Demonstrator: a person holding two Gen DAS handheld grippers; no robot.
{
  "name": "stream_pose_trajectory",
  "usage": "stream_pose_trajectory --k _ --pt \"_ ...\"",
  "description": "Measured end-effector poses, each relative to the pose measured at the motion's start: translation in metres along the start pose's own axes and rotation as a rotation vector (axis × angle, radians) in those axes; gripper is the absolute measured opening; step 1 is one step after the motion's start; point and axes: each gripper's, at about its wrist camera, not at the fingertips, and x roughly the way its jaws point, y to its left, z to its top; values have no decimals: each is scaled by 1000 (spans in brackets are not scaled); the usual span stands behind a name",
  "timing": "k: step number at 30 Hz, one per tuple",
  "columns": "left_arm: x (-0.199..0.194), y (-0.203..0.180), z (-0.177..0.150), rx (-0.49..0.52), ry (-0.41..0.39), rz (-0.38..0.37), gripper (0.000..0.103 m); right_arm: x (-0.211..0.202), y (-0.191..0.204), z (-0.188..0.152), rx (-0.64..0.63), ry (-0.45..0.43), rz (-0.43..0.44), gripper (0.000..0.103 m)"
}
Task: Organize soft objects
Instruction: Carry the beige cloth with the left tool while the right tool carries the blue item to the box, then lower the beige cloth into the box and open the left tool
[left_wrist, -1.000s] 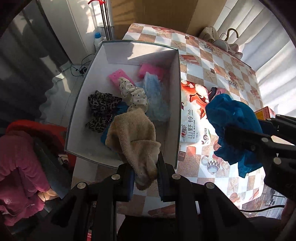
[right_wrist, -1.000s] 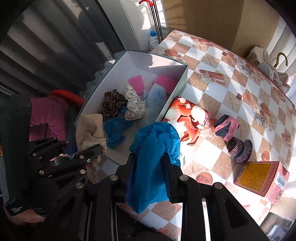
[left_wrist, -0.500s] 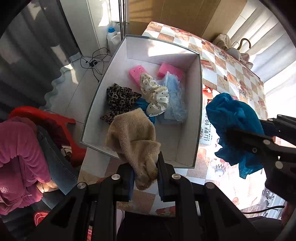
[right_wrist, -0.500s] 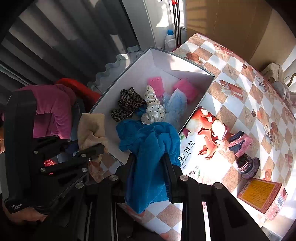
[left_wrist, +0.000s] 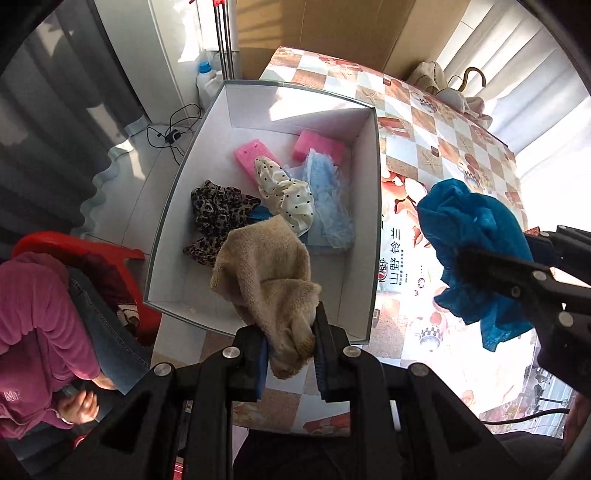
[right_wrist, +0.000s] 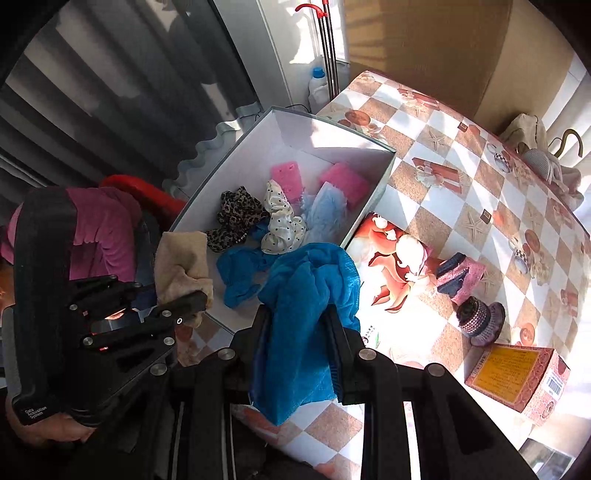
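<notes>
My left gripper (left_wrist: 290, 345) is shut on a beige towel (left_wrist: 271, 273) and holds it above the near end of a white box (left_wrist: 373, 206). My right gripper (right_wrist: 297, 339) is shut on a blue cloth (right_wrist: 306, 295), held above the table just right of the box (right_wrist: 375, 195). The blue cloth also shows in the left wrist view (left_wrist: 472, 236), and the beige towel in the right wrist view (right_wrist: 181, 266). The box holds a leopard-print scrunchie (left_wrist: 218, 214), a polka-dot cloth (left_wrist: 288, 195), a light blue fluffy cloth (left_wrist: 328, 206), two pink sponges (left_wrist: 251, 158) and a blue cloth (right_wrist: 236, 269).
A checkered tablecloth (right_wrist: 461, 184) covers the table. On it lie a printed packet (right_wrist: 391, 266), pink and dark knitted items (right_wrist: 461, 273), a purple knitted item (right_wrist: 480, 317) and a red carton (right_wrist: 517, 376). A person in magenta (left_wrist: 33, 325) sits left by a red chair (left_wrist: 85, 247).
Both grippers have risen and pulled back, so the box looks smaller and farther. Each still holds its cloth.
</notes>
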Motion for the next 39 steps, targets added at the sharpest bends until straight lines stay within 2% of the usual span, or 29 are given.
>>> stream_pose_trajectory --k 39 --pt "7 7 13 8 14 -18 22 2 -1 9 18 -13 -7 30"
